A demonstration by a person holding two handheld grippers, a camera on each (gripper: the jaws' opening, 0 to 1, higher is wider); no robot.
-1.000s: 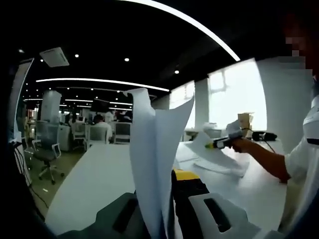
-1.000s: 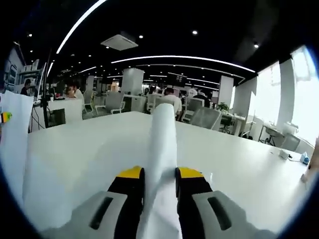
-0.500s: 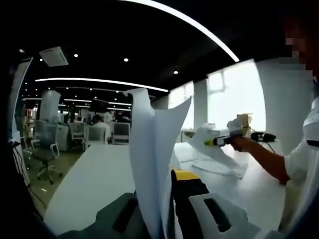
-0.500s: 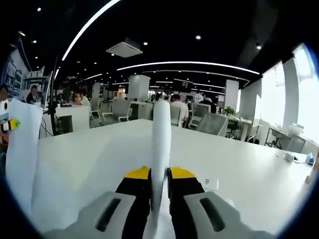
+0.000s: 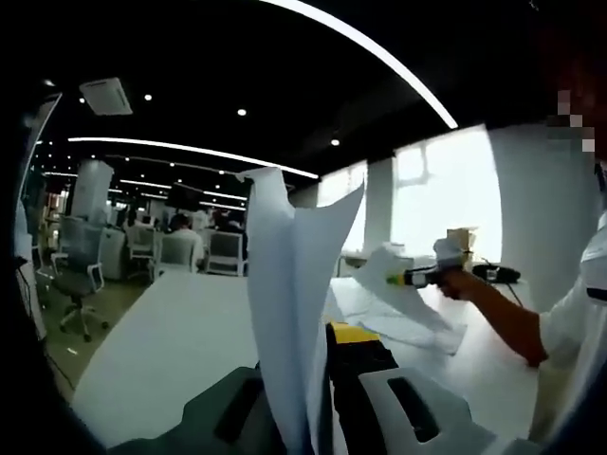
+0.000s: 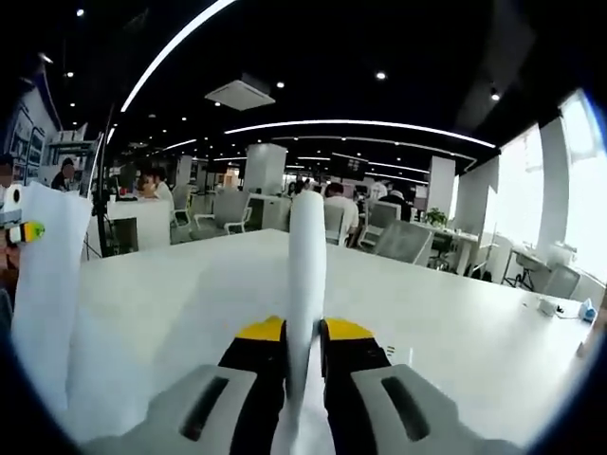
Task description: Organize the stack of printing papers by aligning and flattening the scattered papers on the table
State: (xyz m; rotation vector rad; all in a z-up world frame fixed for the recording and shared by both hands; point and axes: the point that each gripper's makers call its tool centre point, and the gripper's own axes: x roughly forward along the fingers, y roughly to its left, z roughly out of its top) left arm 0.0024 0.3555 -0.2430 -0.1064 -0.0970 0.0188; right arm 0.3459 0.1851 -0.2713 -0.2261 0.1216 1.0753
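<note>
Your raised sheets hide the left gripper's near jaw and the table behind; distant seated people appear blurred.

Office chairs, seated people, ceiling lights

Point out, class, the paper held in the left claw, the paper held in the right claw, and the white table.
left claw's paper (image 5: 289, 294), left gripper view, middle of the upright sheets
right claw's paper (image 6: 306, 275), right gripper view, its raised edge
white table (image 6: 190, 294), right gripper view, bare top
</note>
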